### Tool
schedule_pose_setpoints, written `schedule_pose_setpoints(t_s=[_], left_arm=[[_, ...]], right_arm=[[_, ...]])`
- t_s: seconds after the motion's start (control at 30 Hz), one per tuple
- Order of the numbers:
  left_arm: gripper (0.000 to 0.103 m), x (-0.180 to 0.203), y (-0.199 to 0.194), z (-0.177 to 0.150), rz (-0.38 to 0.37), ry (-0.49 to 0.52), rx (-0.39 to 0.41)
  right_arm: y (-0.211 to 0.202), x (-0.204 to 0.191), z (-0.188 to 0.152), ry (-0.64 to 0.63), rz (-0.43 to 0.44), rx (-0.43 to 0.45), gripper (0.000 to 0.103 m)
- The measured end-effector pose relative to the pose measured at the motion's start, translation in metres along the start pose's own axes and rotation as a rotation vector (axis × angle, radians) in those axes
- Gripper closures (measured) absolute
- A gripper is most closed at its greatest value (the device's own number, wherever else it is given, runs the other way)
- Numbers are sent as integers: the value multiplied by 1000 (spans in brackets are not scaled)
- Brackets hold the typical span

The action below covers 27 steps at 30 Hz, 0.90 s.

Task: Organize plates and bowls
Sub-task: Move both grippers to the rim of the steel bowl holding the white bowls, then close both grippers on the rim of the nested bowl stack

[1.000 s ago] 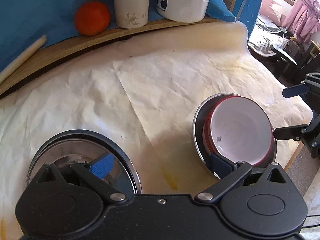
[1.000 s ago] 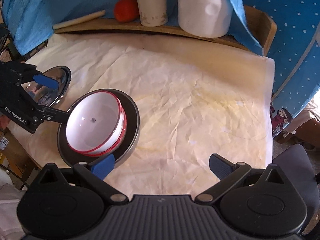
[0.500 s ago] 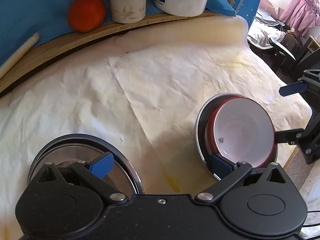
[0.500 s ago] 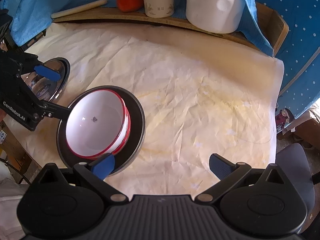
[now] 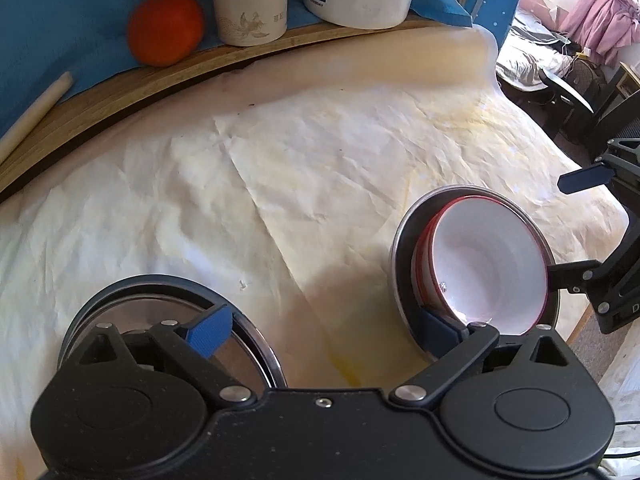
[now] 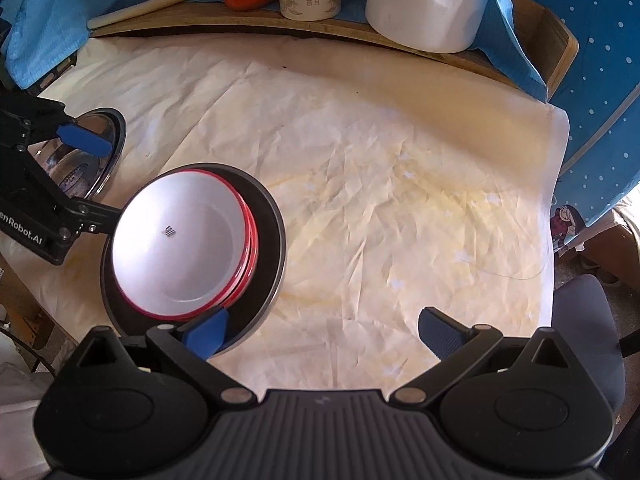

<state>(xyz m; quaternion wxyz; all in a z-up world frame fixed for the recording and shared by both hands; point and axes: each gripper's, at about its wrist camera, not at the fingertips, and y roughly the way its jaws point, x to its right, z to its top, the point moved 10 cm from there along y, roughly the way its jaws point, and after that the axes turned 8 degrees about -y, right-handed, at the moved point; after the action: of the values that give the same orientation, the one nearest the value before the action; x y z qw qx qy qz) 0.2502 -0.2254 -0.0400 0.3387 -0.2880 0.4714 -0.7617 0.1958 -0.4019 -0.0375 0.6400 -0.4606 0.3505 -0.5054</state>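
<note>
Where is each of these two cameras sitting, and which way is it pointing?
Left wrist: rides on the left claw, looking across the table past a steel plate toward an orange; its own open fingers show.
Right wrist: rides on the right claw, facing the shelf and white jug; its open fingers show.
Shared: the red-rimmed bowl, and each other's claw.

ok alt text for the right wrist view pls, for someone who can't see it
A white bowl with a red rim sits stacked on red dishes in a dark round pan on a cream paper-covered table. The open right gripper is in front, the open left gripper beside a steel lid.
</note>
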Motion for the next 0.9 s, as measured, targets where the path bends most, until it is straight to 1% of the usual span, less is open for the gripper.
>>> schedule_pose_setpoints(t_s=[0.03,0.1,0.23,0.27,0.3,0.43,0.5,0.57,0.73,0.8,0.87,0.9], left_arm=[[6,0,0,0,-2,-1,0],[11,1,-1,0,-16,-7,2],[15,2,-2,0,-29,-12,11],[19,3,-2,0,-35,-14,13],[25,3,-2,1,-49,-20,15],[35,6,-2,2,-90,-47,9],[45,7,-2,1,-119,-61,2],[50,8,-2,1,-153,-84,-12],[60,8,-1,1,-193,-126,-30],[65,10,-1,1,-198,-129,-26],[69,11,-1,2,-202,-133,-21],[71,12,-1,2,-203,-133,-19]], right_arm=[[0,0,0,1,2,2,0],[0,1,0,0,4,5,0],[0,-1,-1,-1,1,11,0],[0,-2,-1,2,0,11,0],[0,-2,-2,6,2,7,1],[1,-5,-4,21,16,-8,2],[1,-6,-4,34,31,-13,5],[2,-4,-5,60,57,-22,8],[4,-5,-6,96,98,-38,14],[4,-5,-6,95,107,-38,17],[4,-8,-6,96,123,-38,23],[4,-9,-5,93,129,-39,24]])
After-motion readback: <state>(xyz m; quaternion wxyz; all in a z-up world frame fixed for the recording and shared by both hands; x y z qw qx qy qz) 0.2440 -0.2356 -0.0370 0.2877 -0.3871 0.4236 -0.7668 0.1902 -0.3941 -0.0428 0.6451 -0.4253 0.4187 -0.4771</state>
